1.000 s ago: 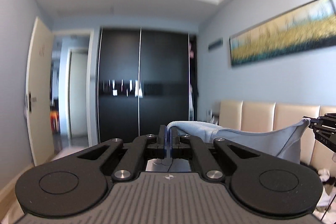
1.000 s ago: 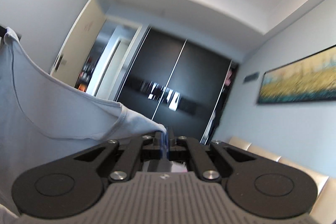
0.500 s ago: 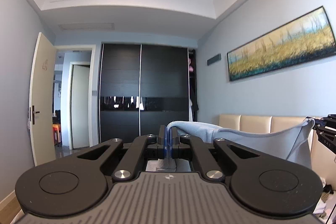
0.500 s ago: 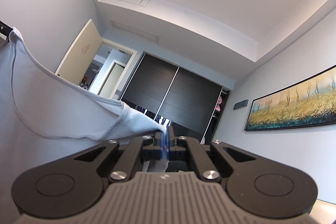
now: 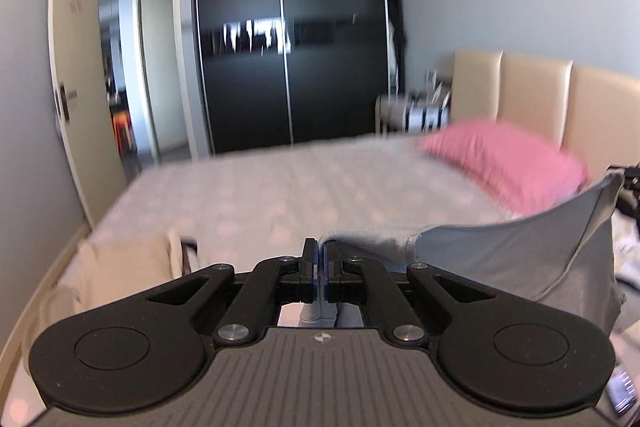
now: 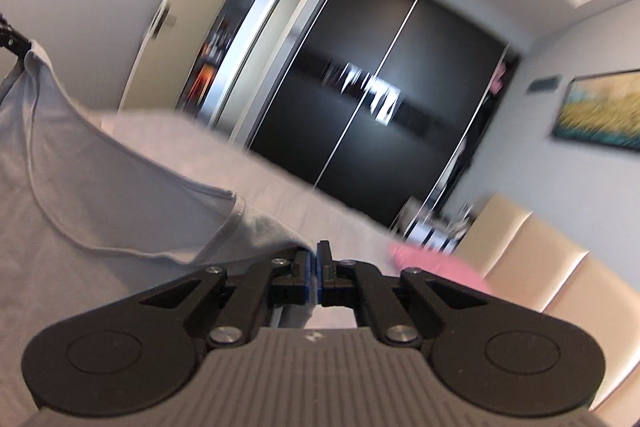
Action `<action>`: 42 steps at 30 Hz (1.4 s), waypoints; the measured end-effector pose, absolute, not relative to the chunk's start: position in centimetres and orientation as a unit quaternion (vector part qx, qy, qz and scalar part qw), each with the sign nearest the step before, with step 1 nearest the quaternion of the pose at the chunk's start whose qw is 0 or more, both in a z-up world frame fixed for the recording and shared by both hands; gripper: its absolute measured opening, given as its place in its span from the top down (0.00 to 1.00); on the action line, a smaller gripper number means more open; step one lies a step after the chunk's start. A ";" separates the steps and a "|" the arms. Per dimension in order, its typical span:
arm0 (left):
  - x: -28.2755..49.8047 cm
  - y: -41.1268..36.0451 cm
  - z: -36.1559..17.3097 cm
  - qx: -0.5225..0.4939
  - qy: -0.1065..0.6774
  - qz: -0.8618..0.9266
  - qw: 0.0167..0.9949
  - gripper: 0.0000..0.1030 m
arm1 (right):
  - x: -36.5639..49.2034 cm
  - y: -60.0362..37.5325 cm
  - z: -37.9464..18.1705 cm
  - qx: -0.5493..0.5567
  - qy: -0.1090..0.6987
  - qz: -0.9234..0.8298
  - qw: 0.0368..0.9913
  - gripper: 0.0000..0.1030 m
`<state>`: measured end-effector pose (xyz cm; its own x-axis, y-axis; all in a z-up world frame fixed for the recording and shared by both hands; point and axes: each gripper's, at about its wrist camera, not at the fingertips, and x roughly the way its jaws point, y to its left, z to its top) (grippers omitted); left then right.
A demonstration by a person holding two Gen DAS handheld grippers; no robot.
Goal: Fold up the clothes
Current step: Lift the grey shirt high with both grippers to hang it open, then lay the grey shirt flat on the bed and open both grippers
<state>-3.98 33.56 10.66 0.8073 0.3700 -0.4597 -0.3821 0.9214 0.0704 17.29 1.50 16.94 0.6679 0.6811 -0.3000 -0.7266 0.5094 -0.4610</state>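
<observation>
One pink pillow [image 5: 508, 159] nr headboard [image 5: 532, 87]

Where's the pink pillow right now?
The pink pillow lies on the bed at its head end, against the beige headboard, right of centre in the left wrist view, beyond the grey shirt.

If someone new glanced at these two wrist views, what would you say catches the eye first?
First, the pale grey shirt stretched between the two shut grippers: the left gripper pinches one end, the right gripper the other. Behind it, the pink pillow lies against the beige headboard on the bed. A black sliding wardrobe fills the far wall.
</observation>
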 end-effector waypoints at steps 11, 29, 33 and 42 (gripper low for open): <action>7.7 40.8 -1.5 -0.051 0.351 0.196 0.914 0.99 | 28.8 12.6 3.2 -0.310 0.200 0.404 0.837 0.97; 14.1 46.4 -12.1 -0.129 0.457 0.216 0.853 0.84 | 37.6 21.6 -8.1 -0.261 0.378 0.394 0.796 0.71; 11.1 46.0 -10.8 -0.125 0.460 0.214 0.853 0.82 | 37.8 19.6 -7.0 -0.246 0.391 0.381 0.801 0.64; 0.5 43.2 -9.5 -0.134 0.494 0.203 0.834 0.69 | 35.3 7.7 -5.5 -0.162 0.467 0.348 0.797 0.59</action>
